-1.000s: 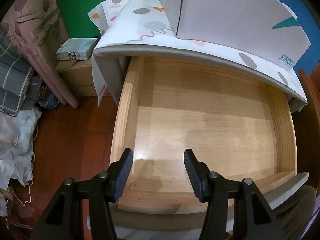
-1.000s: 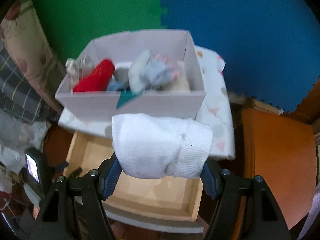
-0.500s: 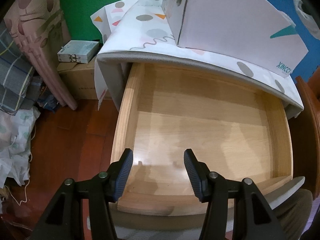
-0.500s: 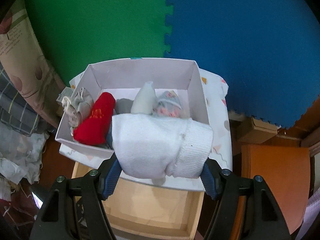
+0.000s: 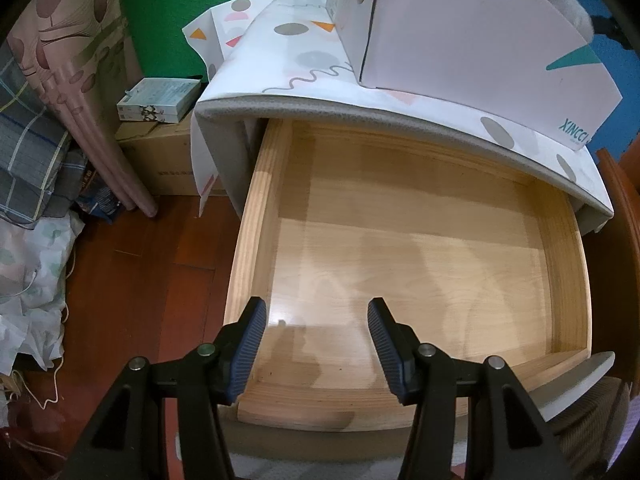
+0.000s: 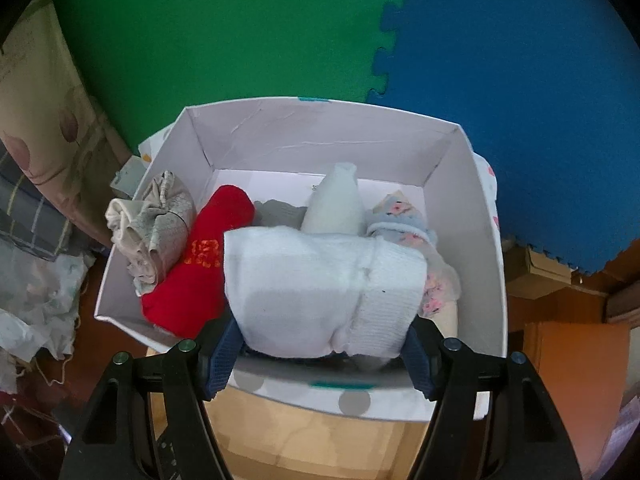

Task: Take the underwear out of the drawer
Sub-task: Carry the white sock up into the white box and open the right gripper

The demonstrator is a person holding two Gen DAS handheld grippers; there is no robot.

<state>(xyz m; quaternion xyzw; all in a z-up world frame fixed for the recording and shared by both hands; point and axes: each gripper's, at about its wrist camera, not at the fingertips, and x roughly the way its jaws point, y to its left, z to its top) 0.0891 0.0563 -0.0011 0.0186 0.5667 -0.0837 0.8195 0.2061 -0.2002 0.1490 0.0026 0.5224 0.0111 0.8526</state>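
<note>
My right gripper point(image 6: 320, 344) is shut on a rolled white underwear point(image 6: 320, 288) and holds it over the open white box point(image 6: 312, 140) on the cabinet top. The box holds a red roll point(image 6: 200, 264), a beige bundle point(image 6: 152, 220), a white roll point(image 6: 336, 200) and a floral piece point(image 6: 400, 220). My left gripper point(image 5: 316, 336) is open and empty above the front of the pulled-out wooden drawer point(image 5: 256, 208). No underwear shows in the drawer. The box also shows in the left wrist view point(image 5: 460, 40).
A patterned cloth point(image 5: 288, 52) covers the cabinet top. A cardboard box point(image 5: 160, 152) with a small carton point(image 5: 160, 98) stands left on the wooden floor, beside curtains and piled fabric point(image 5: 32, 160). Green and blue foam mats point(image 6: 360, 40) line the wall. A wooden chair point(image 6: 568, 380) is at right.
My right gripper has carried the white underwear up and forward, from over the drawer to over the box. My left gripper has stayed open above the drawer front.
</note>
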